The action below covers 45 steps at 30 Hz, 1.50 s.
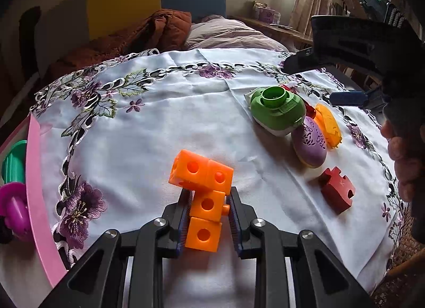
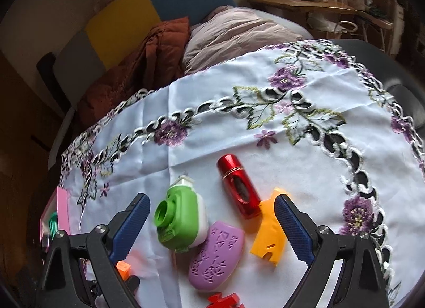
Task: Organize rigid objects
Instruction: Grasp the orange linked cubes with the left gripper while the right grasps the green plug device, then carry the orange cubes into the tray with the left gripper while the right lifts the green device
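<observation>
Clutter sits toward the right edge of the tabletop: green toy camera (image 2: 182, 221), purple oval case (image 2: 216, 256) w/ cut-out pattern touching it, red metal cylinder (image 2: 239, 187) lying on its side, yellow plastic piece (image 2: 269, 231) just beside the cylinder, and red puzzle-shaped block (image 1: 337, 189) nearer the front edge. None of these stand between the left gripper and the pink box (image 1: 39, 201) at the left edge, which holds a green spool (image 1: 13, 160) and a magenta piece (image 1: 14, 207).

Orange linking cubes (image 1: 203, 196), four hard glossy plastic blocks w/ round holes and a peg on one side, are pinched in the left gripper (image 1: 208, 215), near the tabletop's middle front. Jaws press on the two lower cubes; ribbed blue pads (image 1: 186, 217) grip the flat faces. Shape is an L: long axis runs up along the fingers, away from the wrist, then two cubes branch to the left at the top.

Right gripper (image 2: 209, 228) hovers over the clutter, jaws spread wide, nothing between them touched; camera, case and yellow piece lie in the gap below. Embroidered white tablecloth (image 2: 239, 132) w/ purple flowers covers the tabletop, slightly creased.
</observation>
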Tool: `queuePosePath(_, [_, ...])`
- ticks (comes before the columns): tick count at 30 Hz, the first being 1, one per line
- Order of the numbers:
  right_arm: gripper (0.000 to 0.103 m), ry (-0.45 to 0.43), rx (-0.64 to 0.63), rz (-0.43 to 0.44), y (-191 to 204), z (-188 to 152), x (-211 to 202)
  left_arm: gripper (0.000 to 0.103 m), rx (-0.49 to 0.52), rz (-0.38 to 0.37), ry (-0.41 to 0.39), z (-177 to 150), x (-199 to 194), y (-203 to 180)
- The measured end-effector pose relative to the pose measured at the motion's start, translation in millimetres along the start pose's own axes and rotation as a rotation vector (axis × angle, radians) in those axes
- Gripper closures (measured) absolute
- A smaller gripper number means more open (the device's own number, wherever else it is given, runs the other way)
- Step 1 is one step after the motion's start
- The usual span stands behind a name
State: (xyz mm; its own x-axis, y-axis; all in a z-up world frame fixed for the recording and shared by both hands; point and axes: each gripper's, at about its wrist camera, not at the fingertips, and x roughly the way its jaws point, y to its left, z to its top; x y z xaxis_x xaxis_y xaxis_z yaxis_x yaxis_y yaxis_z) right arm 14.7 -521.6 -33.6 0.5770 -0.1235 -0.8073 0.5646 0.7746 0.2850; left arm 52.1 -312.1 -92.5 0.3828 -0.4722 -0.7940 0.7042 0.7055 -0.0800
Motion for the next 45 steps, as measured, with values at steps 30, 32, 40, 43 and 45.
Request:
queuePosePath(30, [0.05,0.223,-0.472,0.081,84.1,-28.0,56.3,0.078,-0.055,-0.052,-0.001,-2.6,-8.4,8.4])
queuePosePath(32, [0.05,0.238,-0.486,0.066,85.8,-39.6,63.6,0.078,-0.053,-0.048,0.001,-5.1,-14.3,8.2])
queuePosePath(40, [0.05,0.218,-0.526,0.049,90.8,-44.9,61.3,0.078,-0.079,-0.031,-0.028,-11.9,-45.4,8.3])
queuePosePath(43, [0.05,0.213,-0.53,0.049,91.0,-44.6,63.0,0.078,-0.073,-0.015,-0.044,-13.0,-57.7,6.9])
queuePosePath(45, [0.049,0.211,-0.531,0.052,89.5,-45.4,62.7,0.078,-0.081,-0.009,-0.053,-13.7,-66.6,8.0])
